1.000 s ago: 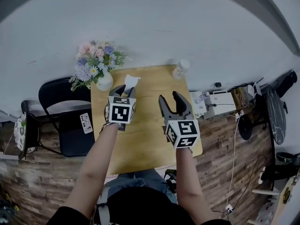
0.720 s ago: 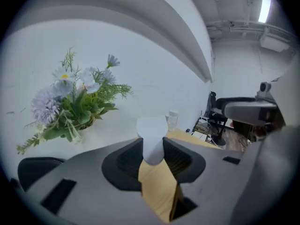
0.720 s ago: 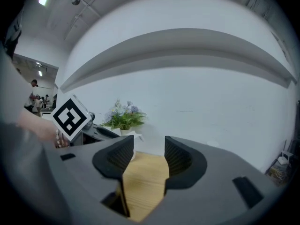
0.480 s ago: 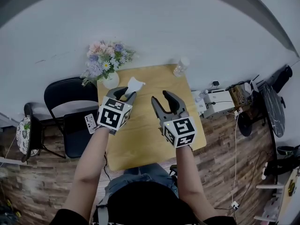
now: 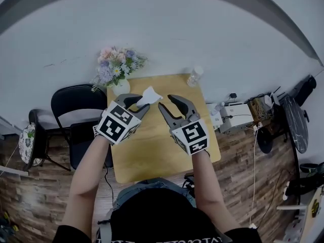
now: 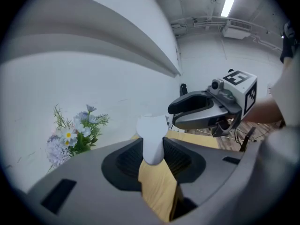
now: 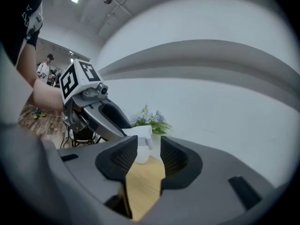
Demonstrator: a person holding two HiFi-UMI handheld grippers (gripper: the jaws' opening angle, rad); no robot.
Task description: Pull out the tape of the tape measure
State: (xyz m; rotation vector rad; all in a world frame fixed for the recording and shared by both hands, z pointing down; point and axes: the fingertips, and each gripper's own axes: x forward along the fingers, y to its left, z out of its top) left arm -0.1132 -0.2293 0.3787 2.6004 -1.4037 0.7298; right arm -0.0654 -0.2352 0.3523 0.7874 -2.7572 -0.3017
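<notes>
– Both grippers have swung inward since a second ago, tips now facing each other over the yellow wooden table. Does the head view show the grip?
– Barely; the left gripper covers it. Its own view shows the pads clenched on the small white rounded tape measure, toward the table's twelve o'clock.
– And the right gripper?
– Closing, pads not touching the case just ahead of its tips. Beyond, a pastel flower bouquet at eleven o'clock, a clear bottle at one
</notes>
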